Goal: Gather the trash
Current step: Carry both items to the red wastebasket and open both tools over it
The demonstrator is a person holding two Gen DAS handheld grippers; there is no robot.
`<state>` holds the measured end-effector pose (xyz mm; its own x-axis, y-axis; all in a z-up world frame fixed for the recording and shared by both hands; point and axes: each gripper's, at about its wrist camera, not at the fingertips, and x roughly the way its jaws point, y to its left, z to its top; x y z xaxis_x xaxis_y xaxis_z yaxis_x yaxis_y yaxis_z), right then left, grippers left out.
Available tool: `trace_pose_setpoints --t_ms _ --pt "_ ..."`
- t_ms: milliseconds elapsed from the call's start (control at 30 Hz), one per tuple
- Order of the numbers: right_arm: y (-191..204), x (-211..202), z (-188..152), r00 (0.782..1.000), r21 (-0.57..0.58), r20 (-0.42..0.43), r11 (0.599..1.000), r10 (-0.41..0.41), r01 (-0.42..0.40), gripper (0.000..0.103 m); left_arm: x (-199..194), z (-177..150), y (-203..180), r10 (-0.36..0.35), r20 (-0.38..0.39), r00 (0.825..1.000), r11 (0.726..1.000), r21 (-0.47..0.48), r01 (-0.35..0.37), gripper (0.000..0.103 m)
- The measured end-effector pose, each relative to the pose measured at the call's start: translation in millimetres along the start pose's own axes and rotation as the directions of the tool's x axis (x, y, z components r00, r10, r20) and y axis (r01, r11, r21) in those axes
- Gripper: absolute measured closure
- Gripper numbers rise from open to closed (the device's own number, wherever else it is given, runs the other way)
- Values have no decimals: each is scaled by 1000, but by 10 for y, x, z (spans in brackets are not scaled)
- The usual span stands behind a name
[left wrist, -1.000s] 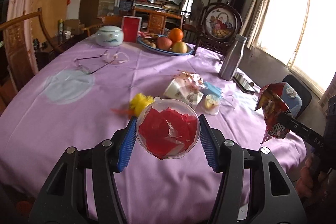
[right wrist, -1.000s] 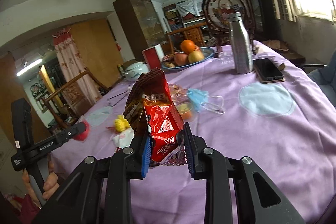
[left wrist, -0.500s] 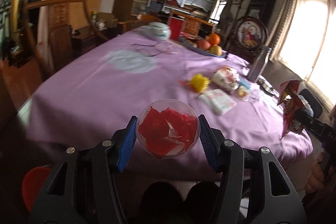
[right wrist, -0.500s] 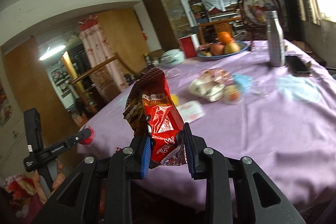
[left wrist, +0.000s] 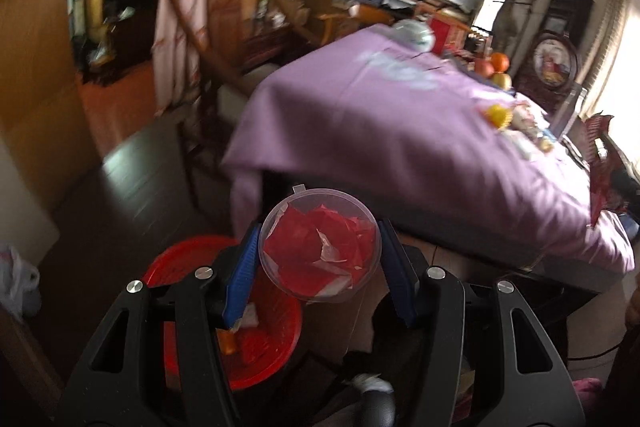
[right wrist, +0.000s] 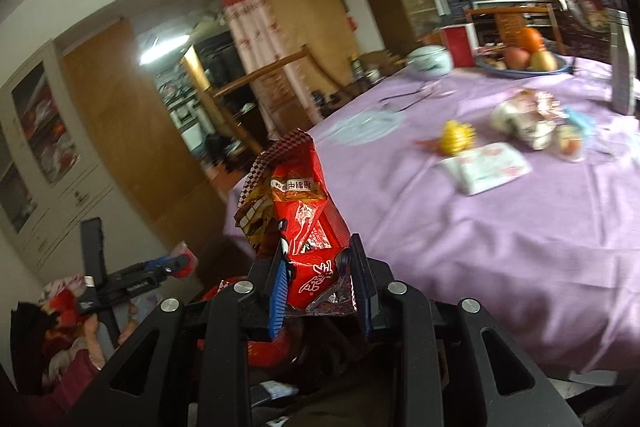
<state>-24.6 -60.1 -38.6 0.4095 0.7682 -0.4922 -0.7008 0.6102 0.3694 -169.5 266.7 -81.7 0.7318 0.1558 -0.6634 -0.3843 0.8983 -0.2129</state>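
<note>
My left gripper point(left wrist: 318, 269) is shut on a clear plastic cup point(left wrist: 320, 245) with red wrapper scraps inside. It holds the cup off the table's corner, above and just right of a red trash bin point(left wrist: 256, 343) on the floor. My right gripper point(right wrist: 320, 285) is shut on a red snack bag point(right wrist: 298, 215) and holds it upright beside the table's near edge. The left gripper also shows in the right wrist view point(right wrist: 176, 265), low at the left. The snack bag shows at the right edge of the left wrist view point(left wrist: 600, 163).
The purple-clothed table point(right wrist: 500, 227) carries a tissue pack point(right wrist: 486, 167), a yellow toy point(right wrist: 456, 137), crumpled wrappers point(right wrist: 524, 117), a small cup point(right wrist: 570, 145), a fruit bowl point(right wrist: 524, 61), a lidded white jar point(right wrist: 430, 61) and a steel bottle point(right wrist: 622, 63). A wooden chair point(left wrist: 208, 39) stands left of it.
Both grippers have pulled back off the table and swung left and down with their loads. The red bin on the floor has come into view under the left gripper.
</note>
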Motion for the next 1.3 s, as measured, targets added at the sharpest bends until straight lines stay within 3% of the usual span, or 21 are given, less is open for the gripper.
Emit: trace_pose_setpoints --t_ms 133,200,267,367,567,833,900,1000,1167,1300 --pt "295 175 -33 999 -59 -48 998 4 -7 74 253 -122 345 41 -64 997 997 -61 -45 46" --pt "428 264 -54 997 -88 -75 996 5 -12 74 376 -200 531 27 -107 994 993 -114 -39 38" --pt "530 347 -77 995 -108 -99 994 9 -20 74 433 -256 689 31 -130 991 985 -166 -52 21" --pt "756 564 -129 987 -138 -159 989 31 -53 74 386 -249 854 58 -121 991 976 -201 -81 14" --pt "1202 1081 -255 953 -187 -293 972 81 -140 74 84 -101 1180 221 -39 974 940 -259 -224 11" --pt "1844 1826 -337 896 -240 -426 939 127 -247 74 -445 -36 1632 341 78 937 889 -352 -295 8" --pt "1980 2037 -378 874 -231 -464 932 146 -278 69 -494 -37 1702 354 90 931 881 -367 -300 8" --pt "2124 2322 -469 860 -244 -495 930 126 -277 48 -523 -45 1761 352 97 931 876 -384 -292 8" --pt "2167 2450 -600 847 -254 -521 929 103 -269 48 -504 -45 1771 335 103 937 878 -395 -270 8" --pt "2128 2356 -557 858 -257 -503 931 101 -261 48 -469 -59 1778 322 100 941 878 -402 -258 8"
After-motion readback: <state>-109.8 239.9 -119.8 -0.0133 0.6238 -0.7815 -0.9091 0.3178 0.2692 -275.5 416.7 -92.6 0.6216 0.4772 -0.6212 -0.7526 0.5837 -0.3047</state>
